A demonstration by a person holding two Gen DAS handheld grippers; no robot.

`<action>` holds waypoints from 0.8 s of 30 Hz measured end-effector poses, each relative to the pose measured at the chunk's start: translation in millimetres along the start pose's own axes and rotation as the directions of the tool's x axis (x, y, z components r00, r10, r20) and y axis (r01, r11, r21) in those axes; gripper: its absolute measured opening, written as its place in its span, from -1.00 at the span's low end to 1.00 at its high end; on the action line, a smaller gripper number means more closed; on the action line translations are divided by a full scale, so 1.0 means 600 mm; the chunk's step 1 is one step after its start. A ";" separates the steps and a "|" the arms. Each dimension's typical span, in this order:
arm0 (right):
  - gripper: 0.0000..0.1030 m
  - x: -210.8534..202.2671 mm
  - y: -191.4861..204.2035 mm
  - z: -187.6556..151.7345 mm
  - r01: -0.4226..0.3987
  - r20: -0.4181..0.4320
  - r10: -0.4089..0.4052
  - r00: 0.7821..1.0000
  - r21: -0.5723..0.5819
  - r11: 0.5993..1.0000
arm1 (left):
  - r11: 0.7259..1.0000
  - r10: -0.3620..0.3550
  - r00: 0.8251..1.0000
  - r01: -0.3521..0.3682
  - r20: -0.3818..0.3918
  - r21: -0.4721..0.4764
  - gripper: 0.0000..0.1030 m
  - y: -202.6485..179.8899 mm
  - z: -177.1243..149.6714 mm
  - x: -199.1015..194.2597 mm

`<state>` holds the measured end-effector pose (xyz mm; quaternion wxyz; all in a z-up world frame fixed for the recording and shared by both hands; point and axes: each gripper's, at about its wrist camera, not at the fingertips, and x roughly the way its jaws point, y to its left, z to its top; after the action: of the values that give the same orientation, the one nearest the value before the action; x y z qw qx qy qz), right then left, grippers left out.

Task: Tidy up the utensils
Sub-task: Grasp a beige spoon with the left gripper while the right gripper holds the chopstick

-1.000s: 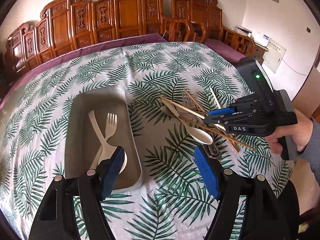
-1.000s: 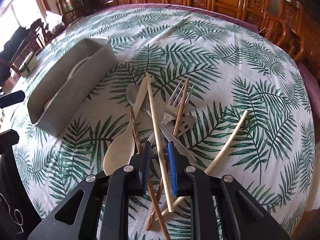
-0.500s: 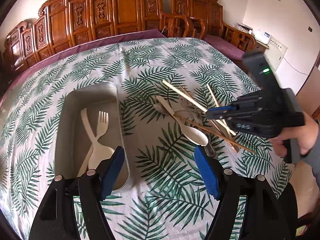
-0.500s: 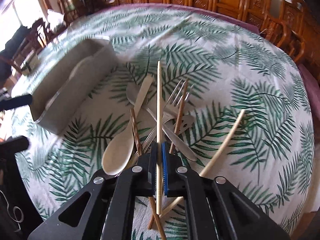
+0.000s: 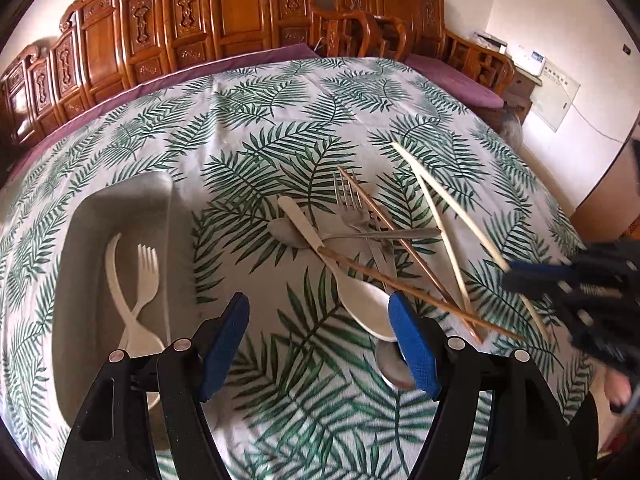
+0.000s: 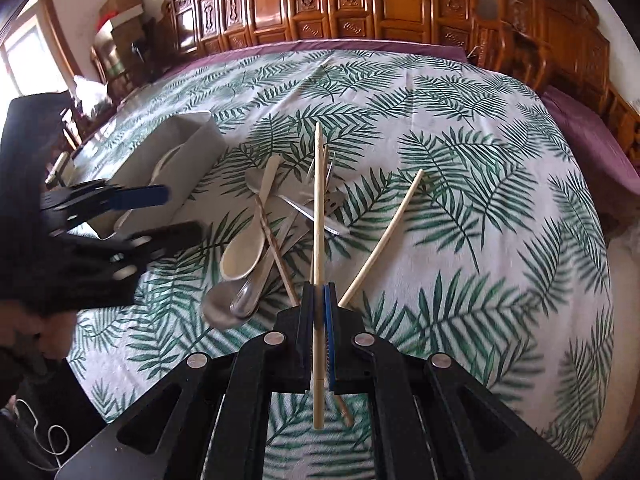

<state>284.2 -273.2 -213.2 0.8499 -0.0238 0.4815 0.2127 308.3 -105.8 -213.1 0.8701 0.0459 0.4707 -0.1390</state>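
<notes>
Pale chopstick [image 6: 319, 216] sat clamped in right gripper [image 6: 320, 300]; left gripper [image 5: 318, 344] gaped empty. Best kept level toward tray [image 5: 120, 208].

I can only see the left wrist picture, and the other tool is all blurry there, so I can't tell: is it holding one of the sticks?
Observer: Yes. In the right wrist view the right tool is shut on a pale chopstick, which points straight ahead over the pile of utensils.
Operator: Is it holding the very end?
Observer: No. A short tail of the chopstick sticks out behind the pads, toward the camera.
Operator: Is there anything in the room that I can't see?
Observer: Yes, there are stacked cardboard boxes at the far left, near a bright window.
</notes>
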 end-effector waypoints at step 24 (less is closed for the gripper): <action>-0.88 -0.031 -0.027 -0.029 0.016 0.043 -0.019 0.999 0.054 0.998 | 0.995 0.095 0.986 -0.097 -0.139 -0.012 0.12 -0.012 0.041 0.111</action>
<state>268.5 -298.5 -209.8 0.8623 -0.0004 0.4683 0.1926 360.6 -130.9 -254.4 0.8413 0.0697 0.5286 -0.0890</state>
